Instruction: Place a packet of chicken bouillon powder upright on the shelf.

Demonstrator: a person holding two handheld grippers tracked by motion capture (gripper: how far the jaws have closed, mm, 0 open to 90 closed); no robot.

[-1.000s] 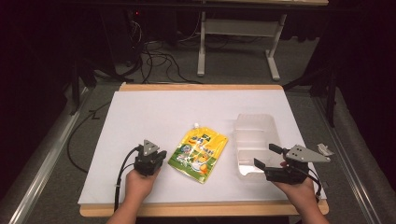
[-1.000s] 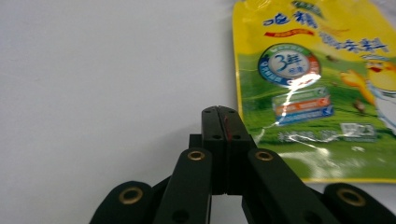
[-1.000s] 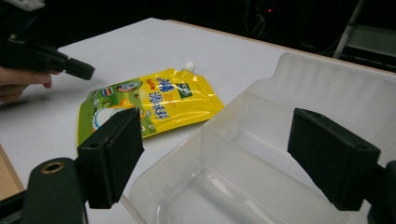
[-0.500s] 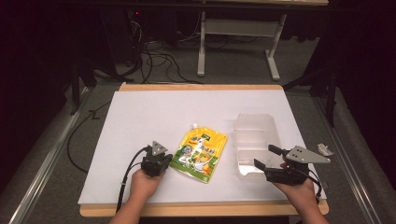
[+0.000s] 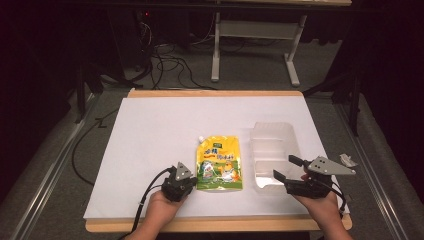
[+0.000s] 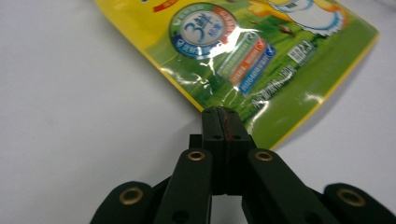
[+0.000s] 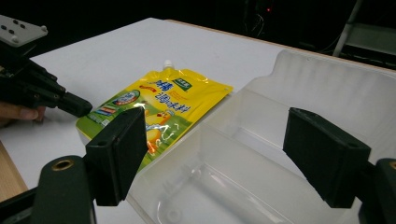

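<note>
The left gripper (image 5: 187, 181) sits low near the desk's front edge, left of its middle, jaws pressed flat together and pointing right and a little away from the person. The left hand (image 5: 162, 205) grips it from behind, forearm coming up from the front edge. The right gripper (image 5: 282, 168) hovers near the front right corner, jaws spread wide apart and aimed left, held by the right hand (image 5: 320, 205).

Yellow-green pouch (image 5: 219, 162), printed cartoon; clear tray (image 5: 272, 150); white table (image 5: 160, 140).
</note>
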